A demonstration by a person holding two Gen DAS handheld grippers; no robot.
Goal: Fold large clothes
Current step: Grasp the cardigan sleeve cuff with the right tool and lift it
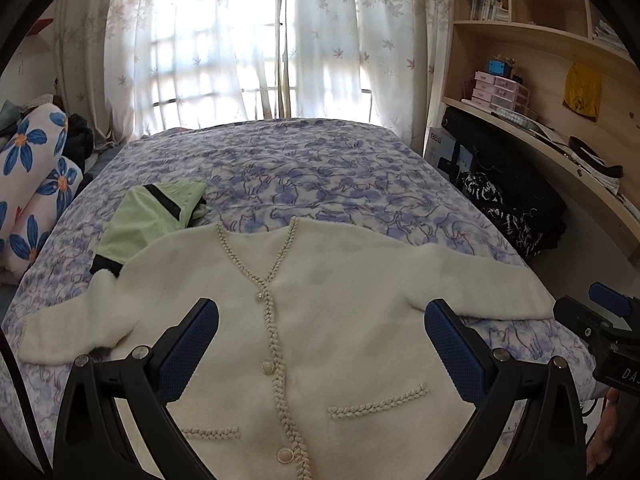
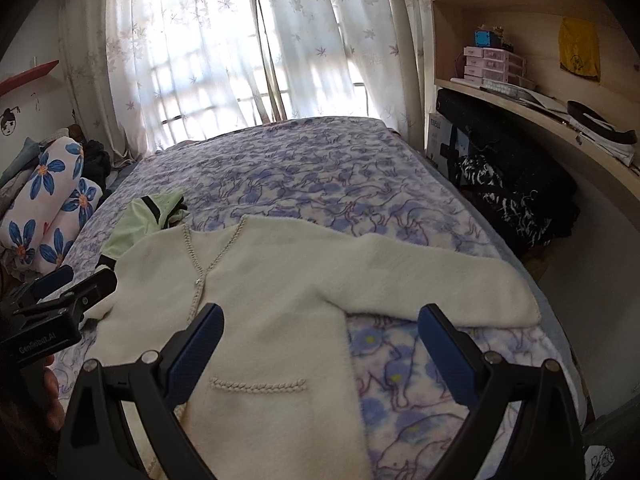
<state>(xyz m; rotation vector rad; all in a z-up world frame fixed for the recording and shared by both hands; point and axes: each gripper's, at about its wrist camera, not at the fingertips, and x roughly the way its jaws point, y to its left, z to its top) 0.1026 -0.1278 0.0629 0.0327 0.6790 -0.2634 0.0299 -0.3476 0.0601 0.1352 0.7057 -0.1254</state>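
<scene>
Cream cardigan spread flat, front up, across a bed covered in blue-and-lilac cat print, both sleeves stretched out to the sides.

Behind, sheer flowered curtains over a bright window; at right, wooden shelves with books and small pink drawers. Beside the bed at left, rolled bedding with blue flowers. Touching the cardigan's left shoulder, a folded pale green garment with black trim. Poised above the cardigan's buttoned front, left gripper, blue pads spread wide, holding nothing. Poised over the garment's right edge and bare blanket, right gripper, likewise gaping and empty. Down the placket, braided trim and pearl-like buttons.
</scene>
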